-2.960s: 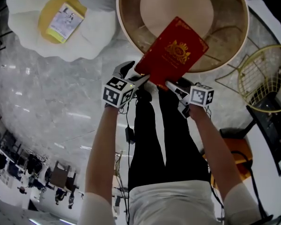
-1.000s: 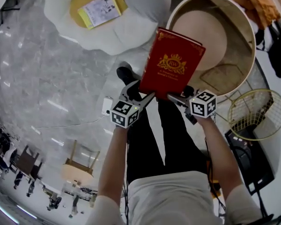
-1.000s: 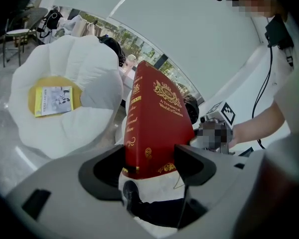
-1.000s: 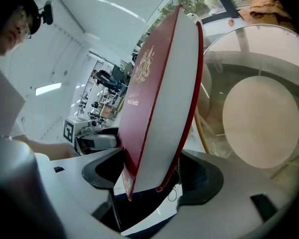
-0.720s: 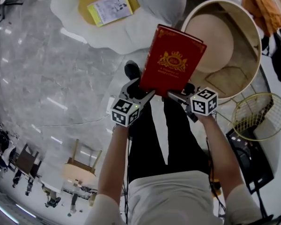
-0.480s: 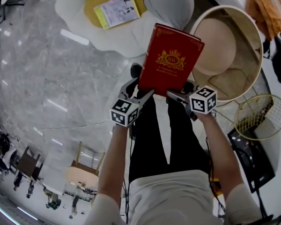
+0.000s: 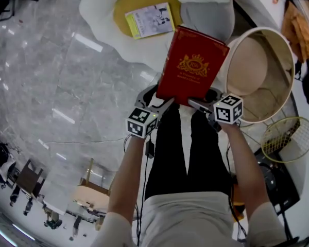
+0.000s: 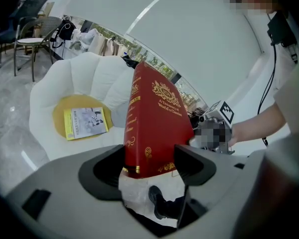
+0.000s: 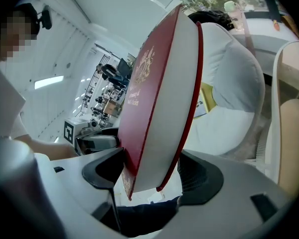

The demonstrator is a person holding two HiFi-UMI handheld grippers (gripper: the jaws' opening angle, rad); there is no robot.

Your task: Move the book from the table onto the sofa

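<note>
I hold a red hardback book [image 7: 192,67] with a gold crest in the air, one gripper at each near corner. My left gripper [image 7: 158,101] is shut on its spine-side lower corner, and the book [image 8: 154,123] stands upright between the jaws in the left gripper view. My right gripper [image 7: 199,104] is shut on the page-edge corner, where the book [image 9: 162,98] shows its white page block. The white shell-shaped sofa [image 7: 105,9] lies ahead on the floor, also the sofa [image 8: 55,91] in the left gripper view.
A yellow cushion [image 7: 126,4] on the sofa carries a thin yellow booklet [image 7: 150,20]. A grey pillow [image 7: 206,17] leans at the sofa's right. The round beige table [image 7: 278,50] stands to the right, a gold wire basket [image 7: 287,138] beyond it. Grey marble floor [image 7: 56,86] spreads left.
The book has stayed gripped by both grippers while I turned left: the sofa has come under the book's far edge and the round table has slid off to the right.
</note>
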